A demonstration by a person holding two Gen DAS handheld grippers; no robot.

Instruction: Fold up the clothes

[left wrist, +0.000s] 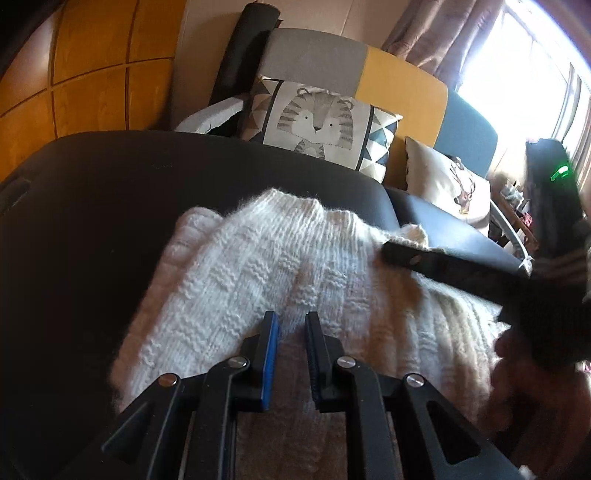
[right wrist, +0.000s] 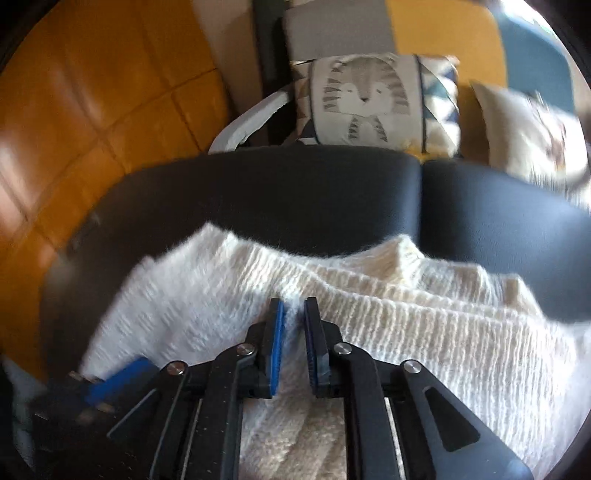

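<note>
A white knit sweater (left wrist: 280, 273) lies spread on a black padded worktop (left wrist: 92, 206), its ribbed edge rumpled toward the far side. The sweater (right wrist: 369, 321) fills the near half of the right wrist view as well, folded in soft ridges over the worktop (right wrist: 295, 199).

The left claw (left wrist: 291, 325) sits low over the sweater with its jaws drawn close, and a ridge of knit rises into the narrow gap between the blue pads; it appears clenched on that fold of the sweater. The right claw (right wrist: 294, 314) is likewise nearly closed, and a pinch of white knit stands between its pads, so it too looks to be grasping the sweater. In the left wrist view the right claw (left wrist: 402, 249) reaches in from the right, its tip at the sweater's far right corner, with a green light on the body behind it. The left claw (right wrist: 122, 380) shows blurred at the lower left of the right wrist view, at the sweater's near edge.

Behind the worktop stands a sofa (left wrist: 402, 85) with grey, yellow and blue back panels, carrying a tiger cushion (left wrist: 317, 122) and a deer cushion (left wrist: 454, 184). The floor (left wrist: 92, 74) at left is orange tile. A bright window (left wrist: 524, 66) with a curtain (left wrist: 436, 33) is at the upper right.
</note>
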